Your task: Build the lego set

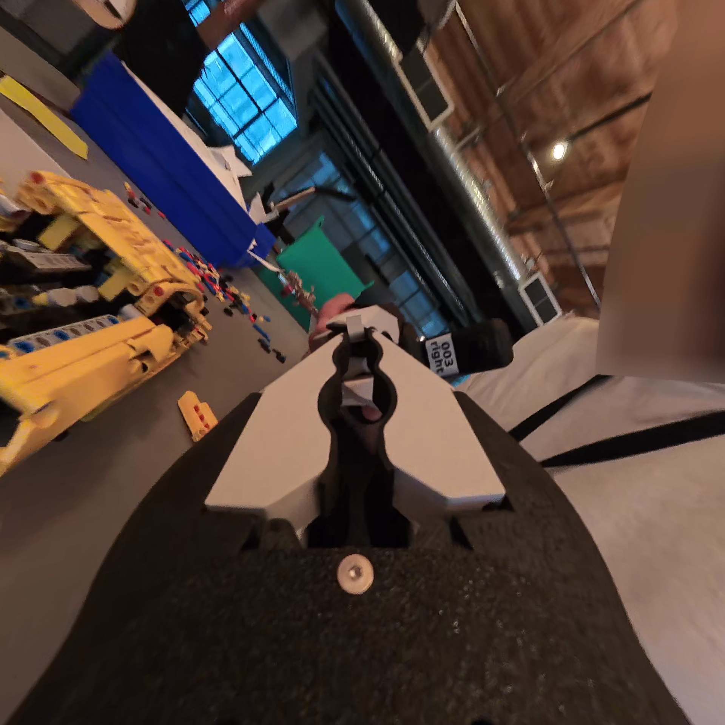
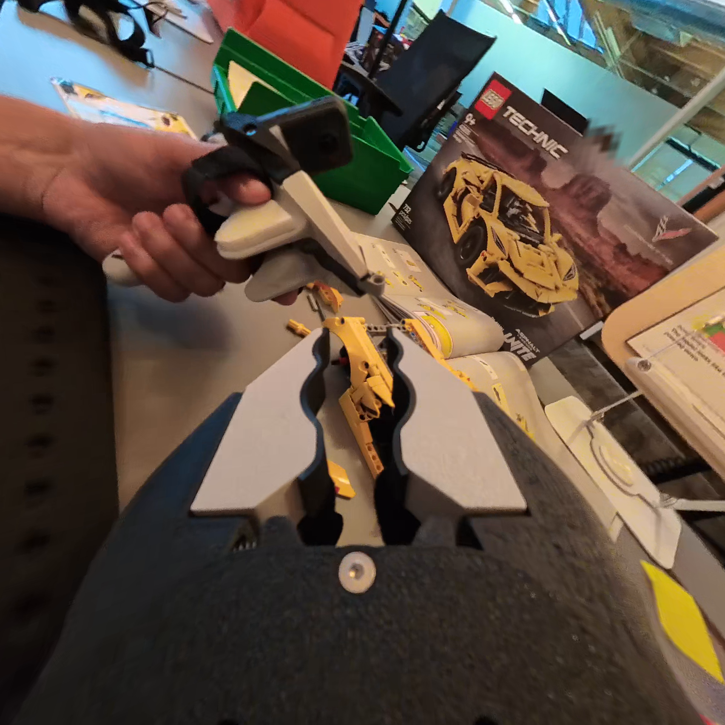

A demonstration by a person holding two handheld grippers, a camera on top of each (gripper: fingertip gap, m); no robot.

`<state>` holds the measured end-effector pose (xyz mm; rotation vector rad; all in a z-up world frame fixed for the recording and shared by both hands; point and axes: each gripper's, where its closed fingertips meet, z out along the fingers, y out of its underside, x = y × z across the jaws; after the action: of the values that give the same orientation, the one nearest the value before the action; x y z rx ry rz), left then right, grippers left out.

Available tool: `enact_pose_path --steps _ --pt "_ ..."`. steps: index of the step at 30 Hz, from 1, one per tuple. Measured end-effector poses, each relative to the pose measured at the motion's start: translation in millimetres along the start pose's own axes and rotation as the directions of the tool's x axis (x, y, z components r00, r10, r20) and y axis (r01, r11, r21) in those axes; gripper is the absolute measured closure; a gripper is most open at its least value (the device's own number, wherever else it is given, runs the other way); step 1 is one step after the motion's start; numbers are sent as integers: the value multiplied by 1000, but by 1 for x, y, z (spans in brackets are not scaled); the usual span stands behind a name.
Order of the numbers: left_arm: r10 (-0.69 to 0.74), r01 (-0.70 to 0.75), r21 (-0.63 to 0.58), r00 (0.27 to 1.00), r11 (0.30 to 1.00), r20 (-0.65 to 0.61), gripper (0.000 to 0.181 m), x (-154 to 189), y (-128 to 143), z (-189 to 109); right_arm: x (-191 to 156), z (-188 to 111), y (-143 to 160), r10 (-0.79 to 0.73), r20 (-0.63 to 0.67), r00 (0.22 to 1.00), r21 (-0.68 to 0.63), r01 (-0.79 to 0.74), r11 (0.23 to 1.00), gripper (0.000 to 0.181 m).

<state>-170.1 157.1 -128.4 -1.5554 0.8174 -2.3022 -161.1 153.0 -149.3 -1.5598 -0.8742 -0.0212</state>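
While your left gripper (image 2: 368,284) pinches a small grey Lego connector (image 2: 375,281), your right gripper (image 2: 357,347) gapes narrowly above the yellow Lego car body (image 2: 367,376).

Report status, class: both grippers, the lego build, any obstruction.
Left gripper shut on small grey lego connector, lifted off the table. Right gripper open, empty, above yellow lego car assembly. Open instruction booklet behind; nothing blocking.
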Motion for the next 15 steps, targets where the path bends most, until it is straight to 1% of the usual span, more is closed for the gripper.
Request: enact_pose_path --steps 2,4,7,9,11,15 --pt "-38 39 50 999 998 -21 174 0 -8 -5 -1 4 -2 65 -15 998 10 -65 998 147" --pt "-52 55 85 998 995 -32 174 0 -14 -7 -3 9 -5 113 -24 993 23 -113 993 143" --pt "-55 57 92 998 994 -29 174 -1 -14 -7 -8 20 -7 147 -22 989 10 -147 989 135" --pt "-54 57 100 998 993 -35 175 1 -14 -6 -12 26 -10 146 -14 989 5 -146 989 132" --pt "-54 57 100 998 993 -39 174 1 -14 -5 -12 29 -15 139 -22 990 19 -138 990 132" --pt "-60 65 113 997 992 -42 174 1 -15 -5 -14 32 -16 94 -39 995 17 -93 996 134"
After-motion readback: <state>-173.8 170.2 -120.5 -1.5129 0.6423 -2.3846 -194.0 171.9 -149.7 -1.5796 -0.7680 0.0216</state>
